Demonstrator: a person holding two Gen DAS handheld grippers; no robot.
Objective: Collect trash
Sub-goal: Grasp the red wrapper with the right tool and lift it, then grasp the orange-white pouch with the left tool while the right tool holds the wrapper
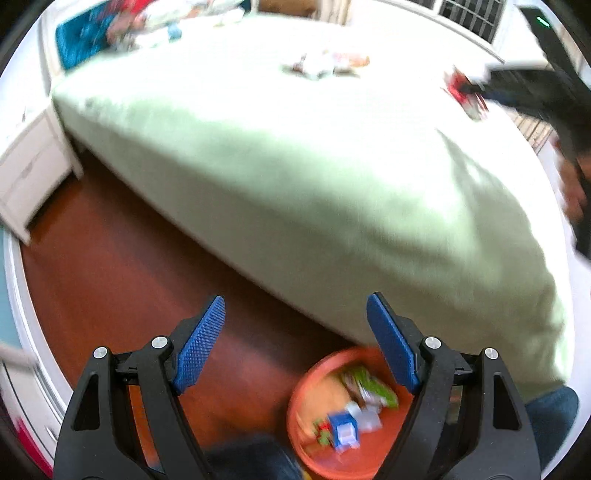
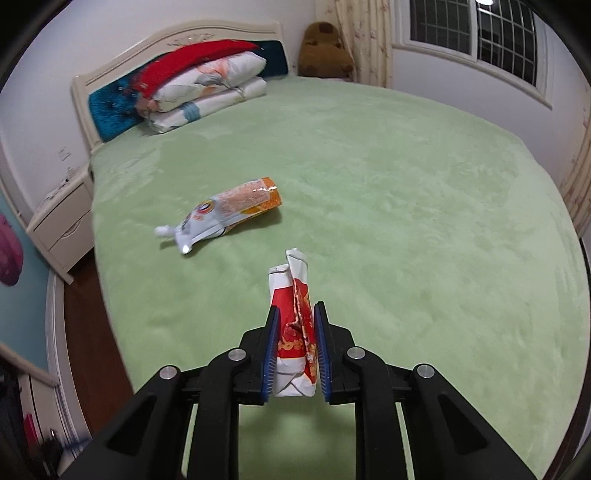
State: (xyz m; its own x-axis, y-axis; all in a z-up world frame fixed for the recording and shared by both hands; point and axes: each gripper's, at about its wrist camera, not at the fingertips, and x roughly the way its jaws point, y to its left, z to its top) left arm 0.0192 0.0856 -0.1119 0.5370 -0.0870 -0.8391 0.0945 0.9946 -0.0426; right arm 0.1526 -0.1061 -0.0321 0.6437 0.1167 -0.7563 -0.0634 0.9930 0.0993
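Observation:
My right gripper is shut on a crumpled red and white wrapper and holds it just above the green bed. An orange and white snack pouch lies on the bed ahead and to the left. My left gripper is open and empty, above the floor beside the bed. Below it an orange bin on the floor holds several wrappers. In the left wrist view the right gripper with the red wrapper shows at the far right, blurred.
Folded bedding and a red pillow lie at the headboard. A brown plush toy sits in the far corner. A white nightstand stands left of the bed. The floor is brown wood. A window is at the right.

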